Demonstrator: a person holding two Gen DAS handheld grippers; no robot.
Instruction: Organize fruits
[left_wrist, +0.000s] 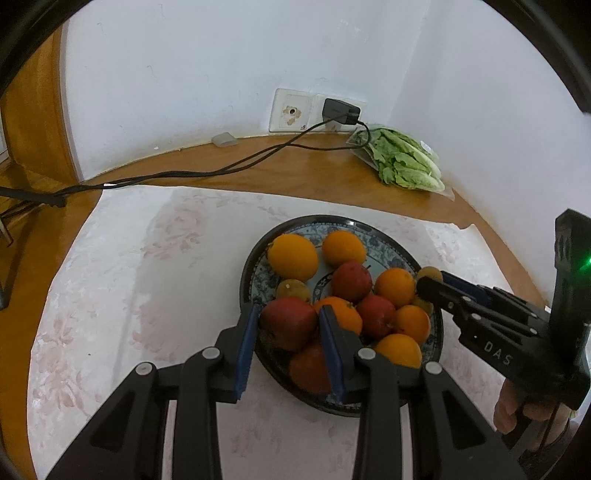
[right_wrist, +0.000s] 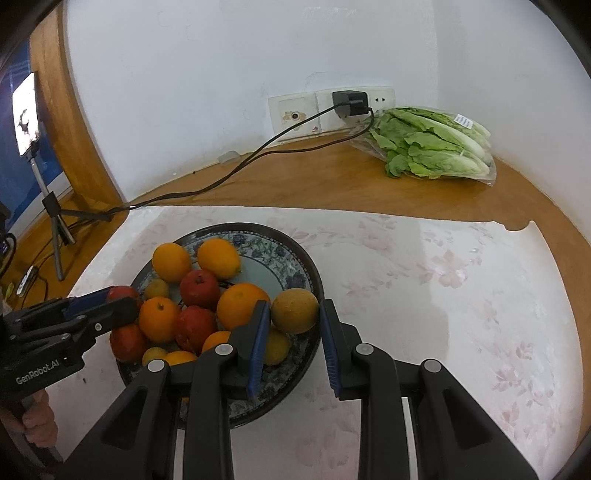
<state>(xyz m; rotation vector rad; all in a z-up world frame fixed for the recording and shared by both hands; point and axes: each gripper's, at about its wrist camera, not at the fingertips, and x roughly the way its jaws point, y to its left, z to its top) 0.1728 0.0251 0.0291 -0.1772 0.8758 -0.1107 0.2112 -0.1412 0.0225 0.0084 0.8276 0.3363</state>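
A dark-rimmed plate (left_wrist: 332, 220) (right_wrist: 255, 228) with a blue floral pattern holds several oranges, red apples and small yellow fruits. In the left wrist view my left gripper (left_wrist: 290, 308) is shut on a red apple (left_wrist: 286, 328) at the plate's near-left side. In the right wrist view my right gripper (right_wrist: 294, 304) is shut on a round yellow-green fruit (right_wrist: 294, 312) over the plate's right edge. Each view shows the other gripper from the side: the right gripper (left_wrist: 432, 281) and the left gripper (right_wrist: 123, 298). Whether the held fruits rest on the pile is unclear.
The plate sits on a white floral cloth (right_wrist: 424, 295) over a wooden table (right_wrist: 332, 181). A bag of lettuce (right_wrist: 432, 144) lies in the back right corner. A black charger (right_wrist: 350, 102) is plugged into the wall, with its cable (right_wrist: 229, 173) running left. A phone on a tripod (right_wrist: 26, 110) stands far left.
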